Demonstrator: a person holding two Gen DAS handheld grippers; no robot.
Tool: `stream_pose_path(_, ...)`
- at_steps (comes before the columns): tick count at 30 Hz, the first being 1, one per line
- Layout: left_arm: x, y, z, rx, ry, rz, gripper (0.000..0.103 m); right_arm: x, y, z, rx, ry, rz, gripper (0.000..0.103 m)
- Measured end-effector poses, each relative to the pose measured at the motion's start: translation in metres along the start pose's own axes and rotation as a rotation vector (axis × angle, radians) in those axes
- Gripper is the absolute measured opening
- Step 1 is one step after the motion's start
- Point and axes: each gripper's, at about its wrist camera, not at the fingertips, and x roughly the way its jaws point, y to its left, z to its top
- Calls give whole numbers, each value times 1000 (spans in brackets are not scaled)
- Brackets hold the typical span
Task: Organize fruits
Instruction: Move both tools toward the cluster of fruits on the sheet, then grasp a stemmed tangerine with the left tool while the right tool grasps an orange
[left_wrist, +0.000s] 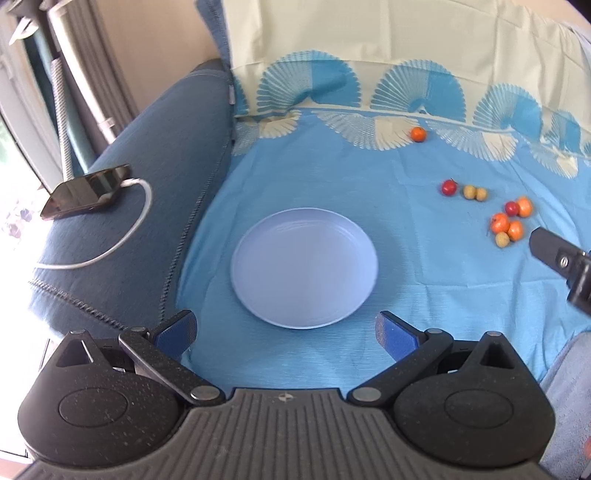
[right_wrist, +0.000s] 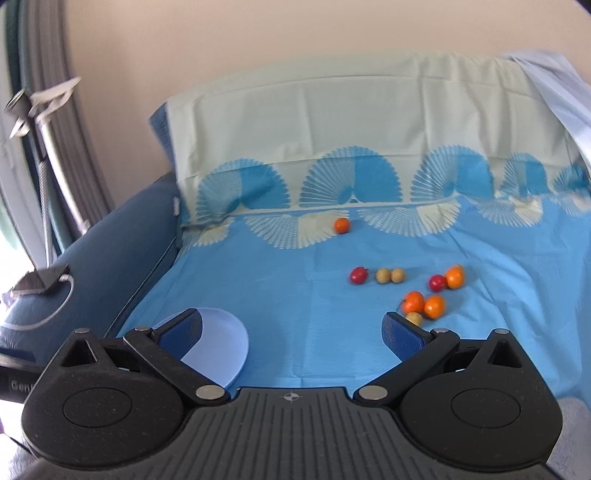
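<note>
Your plate (left_wrist: 303, 271) sits bare, both grippers spread and holding nothing.
Right of the plate lie 9 fruits (right_wrist: 413, 301); left, a phone (left_wrist: 85, 192) on its cable (left_wrist: 122, 240). Partial "Gen" lettering.

A pale lavender-blue plate (left_wrist: 303, 272) lies on a sky-blue sheet (left_wrist: 332, 177) bordered with cream and blue fan shapes; small orange, red and yellowish-tan fruits (right_wrist: 413, 288), a navy sofa arm (left_wrist: 159, 177), black phone (left_wrist: 86, 192), white cable (left_wrist: 122, 236)
</note>
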Motion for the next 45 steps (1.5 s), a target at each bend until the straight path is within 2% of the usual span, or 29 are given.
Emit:
stream_pose_path(3, 4, -15, 5, 16, 17, -32, 103, 4, -23, 0, 31, 6, -57, 103)
stream_pose_path(9, 13, -43, 15, 37, 27, -95, 103, 3, -65, -2, 23, -39, -174, 103)
stream_pose_path(13, 24, -65, 25, 46, 49, -147, 103, 10, -94, -3, 63, -33, -226, 103)
stream_pose_path(25, 88, -149, 64, 165, 69, -161, 103, 92, -169, -12, 87, 60, -382, 102)
stream_pose_path(31, 134, -188, 95, 189, 98, -139, 103, 167, -190, -18, -36, 139, -365, 102)
stream_pose_path(35, 157, -196, 110, 185, 118, -112, 103, 214, -196, -18, -60, 183, -301, 102)
stream_pose_path(39, 181, -200, 117, 193, 139, -82, 103, 244, -194, -16, -113, 190, -251, 102)
stream_pose_path(41, 190, -204, 121, 194, 149, -81, 103, 254, -192, -17, -139, 180, -255, 102)
stream_pose_path(43, 196, -210, 125, 190, 158, -106, 103, 256, -194, -15, -141, 168, -212, 83)
stream_pose_path(44, 198, -214, 128, 191, 159, -122, 103, 254, -194, -15, -142, 165, -183, 56)
stream_pose_path(45, 200, -221, 130, 195, 156, -140, 103, 251, -193, -14, -150, 163, -174, 40)
